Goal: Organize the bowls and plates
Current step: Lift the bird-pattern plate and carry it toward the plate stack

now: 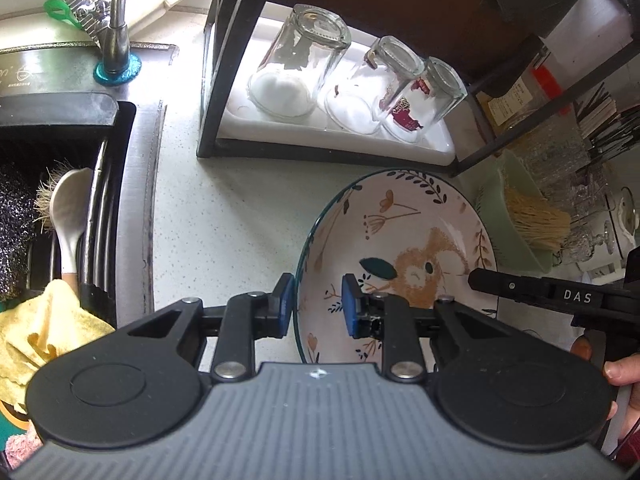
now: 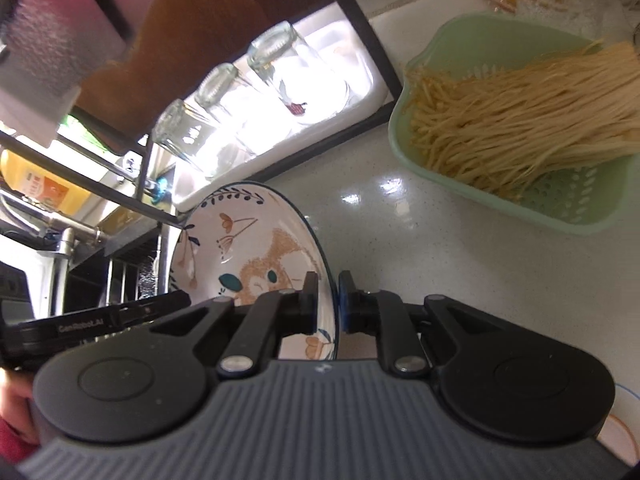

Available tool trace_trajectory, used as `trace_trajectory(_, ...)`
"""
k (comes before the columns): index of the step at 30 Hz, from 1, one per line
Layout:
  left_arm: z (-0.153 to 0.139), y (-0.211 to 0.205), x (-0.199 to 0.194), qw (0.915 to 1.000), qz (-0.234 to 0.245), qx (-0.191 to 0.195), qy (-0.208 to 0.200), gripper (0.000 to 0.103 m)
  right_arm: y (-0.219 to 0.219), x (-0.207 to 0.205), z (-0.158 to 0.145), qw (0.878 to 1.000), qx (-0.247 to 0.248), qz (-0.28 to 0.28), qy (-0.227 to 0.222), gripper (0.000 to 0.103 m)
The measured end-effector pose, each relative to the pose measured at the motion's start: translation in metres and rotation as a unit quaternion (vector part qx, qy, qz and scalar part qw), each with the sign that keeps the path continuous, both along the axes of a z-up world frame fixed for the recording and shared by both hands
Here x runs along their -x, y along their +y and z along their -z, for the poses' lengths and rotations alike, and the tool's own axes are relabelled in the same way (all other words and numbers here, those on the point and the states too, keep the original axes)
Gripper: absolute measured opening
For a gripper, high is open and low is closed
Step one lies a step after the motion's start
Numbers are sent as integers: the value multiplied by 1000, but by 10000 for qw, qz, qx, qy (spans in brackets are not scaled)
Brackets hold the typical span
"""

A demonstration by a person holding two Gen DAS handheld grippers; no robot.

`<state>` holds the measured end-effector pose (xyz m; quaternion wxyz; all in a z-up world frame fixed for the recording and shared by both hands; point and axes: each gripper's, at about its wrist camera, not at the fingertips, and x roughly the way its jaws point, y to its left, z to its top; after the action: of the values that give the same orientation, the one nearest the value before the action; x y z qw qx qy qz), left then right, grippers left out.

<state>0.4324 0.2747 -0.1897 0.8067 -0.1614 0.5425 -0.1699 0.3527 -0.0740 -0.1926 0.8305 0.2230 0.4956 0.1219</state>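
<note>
A deep plate with a rabbit and flower pattern and a dark blue-green rim is held between both grippers above the pale counter. My left gripper straddles its left rim: one blue pad lies on the outside, the other on the inner face, so it is shut on the plate. A finger of the right gripper reaches over the opposite rim. In the right wrist view the plate stands tilted on edge, and my right gripper is shut on its rim. The left gripper's body shows at the left.
Behind the plate stands a black-framed rack with three upturned glasses on a white tray. A sink with a tap, a spoon, a scourer and a yellow cloth lies to the left. A green basket of noodles sits to the right.
</note>
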Motion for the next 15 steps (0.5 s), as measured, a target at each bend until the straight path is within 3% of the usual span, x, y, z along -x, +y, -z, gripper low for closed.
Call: trace_trajectory(15,-56,-54,48,9987,283,328,-276,29,-59,76,-57,9980,-240,368,-450,13)
